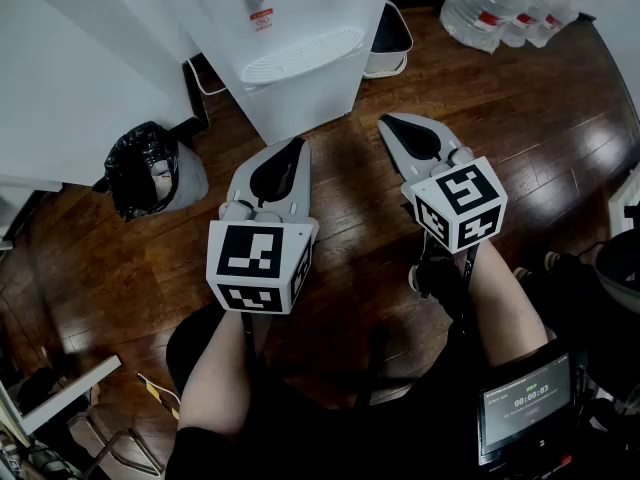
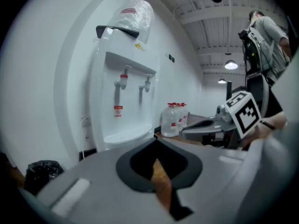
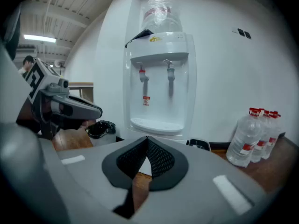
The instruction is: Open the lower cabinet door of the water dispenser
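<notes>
Nothing is under way yet. The water dispenser (image 1: pixel 290 38) stands on the far side, its lower cabinet door (image 1: pixel 300 103) seemingly shut. The left gripper (image 1: pixel 296 145) and right gripper (image 1: pixel 392 121) hover short of it, both clenched on nothing.

Bare wooden floor (image 1: pixel 350 183) lies open between the water dispenser (image 1: pixel 310 93) and the two grippers, so the way to its near lower front is unobstructed. The left gripper (image 1: pixel 297 144) and right gripper (image 1: pixel 386 121), both with jaws together, point at it side by side, with a strip of clear floor between them. To the left, a black rubbish bag (image 1: pixel 148 168) sits on the floor against the white wall (image 1: pixel 70 88), narrowing that side. Just right of the dispenser stands a small white bin (image 1: pixel 388 33). Far right, a cluster of water bottles (image 1: pixel 505 8) fills the corner, well apart from the dispenser.
</notes>
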The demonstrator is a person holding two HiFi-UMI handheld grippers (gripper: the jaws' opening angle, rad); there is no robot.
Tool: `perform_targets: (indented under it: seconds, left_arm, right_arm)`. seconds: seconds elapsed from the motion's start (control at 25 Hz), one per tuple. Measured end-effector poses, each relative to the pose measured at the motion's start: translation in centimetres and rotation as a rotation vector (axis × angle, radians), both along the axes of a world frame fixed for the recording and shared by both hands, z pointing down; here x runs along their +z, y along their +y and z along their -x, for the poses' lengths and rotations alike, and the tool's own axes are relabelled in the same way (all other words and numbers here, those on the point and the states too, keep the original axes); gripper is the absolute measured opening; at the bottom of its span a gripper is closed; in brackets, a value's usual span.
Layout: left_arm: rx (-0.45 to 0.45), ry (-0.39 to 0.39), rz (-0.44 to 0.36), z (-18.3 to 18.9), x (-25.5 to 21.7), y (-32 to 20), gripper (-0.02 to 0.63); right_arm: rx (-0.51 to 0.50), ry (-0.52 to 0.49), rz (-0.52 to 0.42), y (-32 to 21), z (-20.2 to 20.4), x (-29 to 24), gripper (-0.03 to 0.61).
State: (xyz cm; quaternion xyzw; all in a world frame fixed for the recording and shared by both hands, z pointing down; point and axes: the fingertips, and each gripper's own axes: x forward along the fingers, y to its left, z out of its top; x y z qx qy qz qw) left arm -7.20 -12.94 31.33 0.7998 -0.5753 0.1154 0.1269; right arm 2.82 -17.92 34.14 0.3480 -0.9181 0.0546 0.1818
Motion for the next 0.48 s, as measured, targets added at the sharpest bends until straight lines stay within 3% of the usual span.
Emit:
perform_targets:
  seconds: [0.12,0.24,0.32,0.48]
  left_arm:
    - [0.014,-0.012,0.038,-0.5,1.4,-0.2,0.020]
    - [0.046,-0.031,0.077,-1.3,2.9,-0.9,0.021]
    - [0.071,-0.037,0.107,-1.9,4.0,-1.8,0.031]
    - [0.146,-0.079,0.181,-3.4,6.4,-3.5,0.126]
  right_arm:
    - [0.018,0.065,-0.008,-0.6,-0.8,1.4,0.005]
    - [0.025,0.089,0.046,-2.1,-1.3,3.2,0.011]
    - [0.021,0.098,0.097,-3.4,-1.4,4.8,0.087]
    - [-0.011,0.167,0.136,-5.6,-1.4,8.2,0.157]
